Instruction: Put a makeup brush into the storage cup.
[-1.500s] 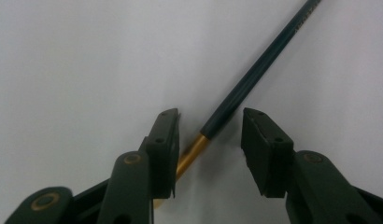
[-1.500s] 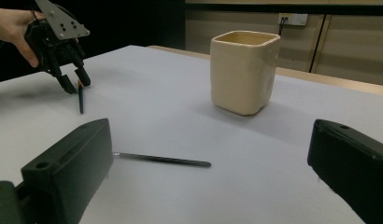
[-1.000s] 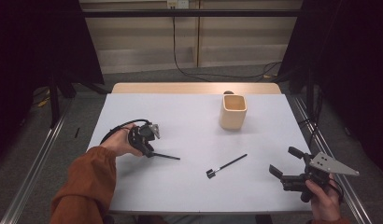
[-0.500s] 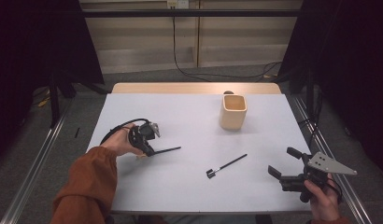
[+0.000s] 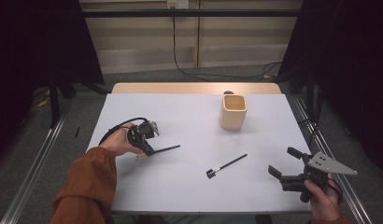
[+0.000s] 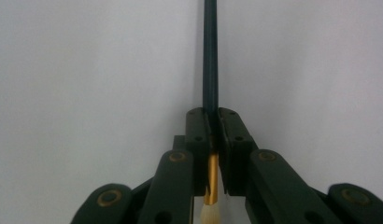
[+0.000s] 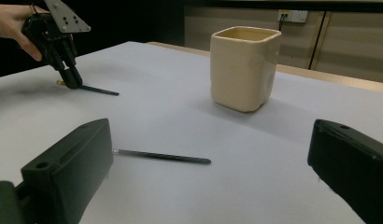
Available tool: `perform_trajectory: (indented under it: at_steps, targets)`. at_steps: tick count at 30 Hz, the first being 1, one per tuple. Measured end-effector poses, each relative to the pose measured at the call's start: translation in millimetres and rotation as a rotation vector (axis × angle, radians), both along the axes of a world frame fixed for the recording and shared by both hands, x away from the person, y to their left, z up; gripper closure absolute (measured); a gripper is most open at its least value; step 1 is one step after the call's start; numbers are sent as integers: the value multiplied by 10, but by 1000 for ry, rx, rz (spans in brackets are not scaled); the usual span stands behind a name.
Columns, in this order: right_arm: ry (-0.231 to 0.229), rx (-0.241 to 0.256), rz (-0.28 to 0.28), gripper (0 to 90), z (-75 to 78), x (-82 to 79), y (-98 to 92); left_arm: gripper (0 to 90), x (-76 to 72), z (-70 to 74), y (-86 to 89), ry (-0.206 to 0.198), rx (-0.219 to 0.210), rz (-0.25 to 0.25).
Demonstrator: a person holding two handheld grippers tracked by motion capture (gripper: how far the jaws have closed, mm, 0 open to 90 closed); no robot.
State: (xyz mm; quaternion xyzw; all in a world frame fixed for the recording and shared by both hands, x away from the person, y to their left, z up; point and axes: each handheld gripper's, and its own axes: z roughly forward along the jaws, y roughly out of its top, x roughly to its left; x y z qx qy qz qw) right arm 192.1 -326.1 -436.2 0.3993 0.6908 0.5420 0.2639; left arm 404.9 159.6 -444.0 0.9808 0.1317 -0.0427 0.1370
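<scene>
While the brush (image 6: pixel 210 70) sits pinched by its gold ferrule in the left gripper (image 5: pixel 150 150), handle pointing across the white table (image 5: pixel 189 186), this looks like the pick-up step. Next, I'd judge, comes a lift and swing toward the cream cup (image 5: pixel 233 112), well apart. A second brush (image 5: pixel 225 165) lies near the right gripper (image 5: pixel 283 168), whose jaws gape empty

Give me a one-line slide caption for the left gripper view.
Left gripper shut on a paintbrush, dark handle pointing ahead over the white table, bristles behind the jaws.
</scene>
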Motion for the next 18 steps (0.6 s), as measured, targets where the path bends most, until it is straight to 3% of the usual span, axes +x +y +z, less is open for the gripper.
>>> perform_trajectory:
  at_steps: [5, 8, 11, 18]
  targets:
    - [-2, 1, 2, 0, -2, 2, 4, 838, -9, 82, 42, -4, -44, 21]
    - [0, 0, 2, 0, -1, 2, 3, 838, 0, 124, 69, -18, -76, 64]
    - [-1, -2, 5, 0, -1, -2, 10, 837, 6, 159, 92, 17, -125, 108]
    - [1, 4, 1, 0, 1, -5, 9, 838, -35, 251, 138, 5, -238, 198]
